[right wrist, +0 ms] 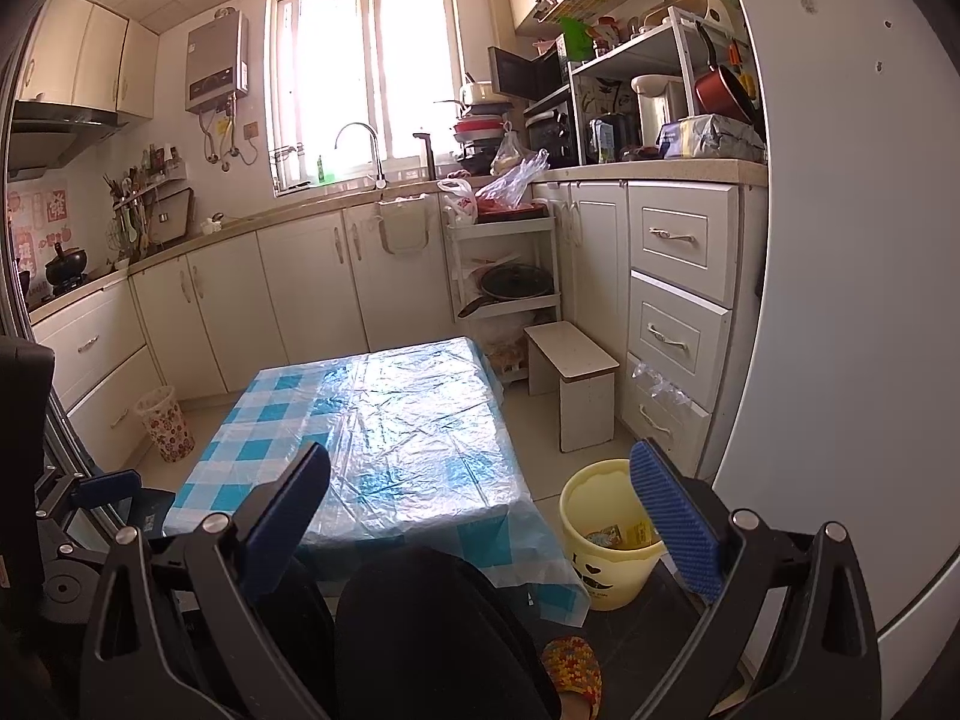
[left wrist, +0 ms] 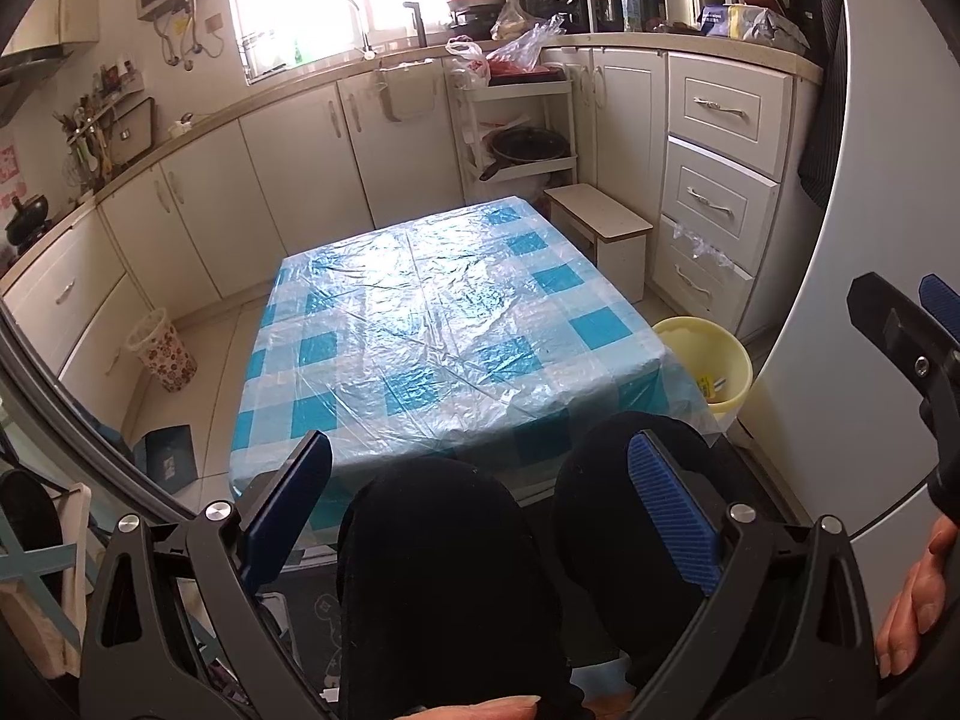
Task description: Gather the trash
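Right gripper point(right wrist: 480, 516) agape, yellow bucket point(right wrist: 591, 516) — beside table point(right wrist: 384, 420)

Left wrist view: low, near seated person's knees, tilted down over low table under blue-and-white checked plastic cover point(left wrist: 444, 324), facing window wall. Right wrist view: close alongside on right, pitched more level, reaching ceiling. Both share table point(right wrist: 384, 420), round pale yellow plastic bucket point(left wrist: 711, 360) point(right wrist: 600, 522), white cabinets, small white stool.

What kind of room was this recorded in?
A home kitchen: a sink tap under the window, white cabinets along the walls, and a microwave above the counter.
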A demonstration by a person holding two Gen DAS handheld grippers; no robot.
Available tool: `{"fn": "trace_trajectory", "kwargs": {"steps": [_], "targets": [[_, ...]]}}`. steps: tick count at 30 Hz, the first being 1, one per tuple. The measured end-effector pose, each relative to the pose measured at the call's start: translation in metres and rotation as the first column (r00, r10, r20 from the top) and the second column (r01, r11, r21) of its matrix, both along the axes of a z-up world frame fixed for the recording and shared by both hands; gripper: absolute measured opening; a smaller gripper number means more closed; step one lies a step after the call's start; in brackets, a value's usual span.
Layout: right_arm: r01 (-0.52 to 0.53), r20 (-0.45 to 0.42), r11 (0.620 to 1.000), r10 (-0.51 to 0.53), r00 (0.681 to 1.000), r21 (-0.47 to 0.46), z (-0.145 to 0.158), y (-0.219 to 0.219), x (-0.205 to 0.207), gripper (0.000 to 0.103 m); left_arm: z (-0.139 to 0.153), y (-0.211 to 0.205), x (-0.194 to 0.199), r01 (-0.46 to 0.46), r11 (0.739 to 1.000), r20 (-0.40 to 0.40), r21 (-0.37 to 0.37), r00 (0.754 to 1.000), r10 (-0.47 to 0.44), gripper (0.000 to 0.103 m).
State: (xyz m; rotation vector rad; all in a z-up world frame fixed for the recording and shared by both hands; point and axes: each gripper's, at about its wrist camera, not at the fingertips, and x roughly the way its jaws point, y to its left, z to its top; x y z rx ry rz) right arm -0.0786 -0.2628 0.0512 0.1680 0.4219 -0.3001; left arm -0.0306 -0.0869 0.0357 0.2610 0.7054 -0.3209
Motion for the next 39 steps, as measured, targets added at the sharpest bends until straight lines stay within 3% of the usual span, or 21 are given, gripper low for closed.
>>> {"fn": "trace_trajectory", "kwargs": {"steps": [39], "targets": [[-0.018,-0.017,1.000,0.018,1.000,-0.003,-0.0045,0.0005,0.0048,0.096,0.0037,0.0016,0.0013,-0.008,1.000,0.023,0.014,1.000,0.008,0.095]]}}
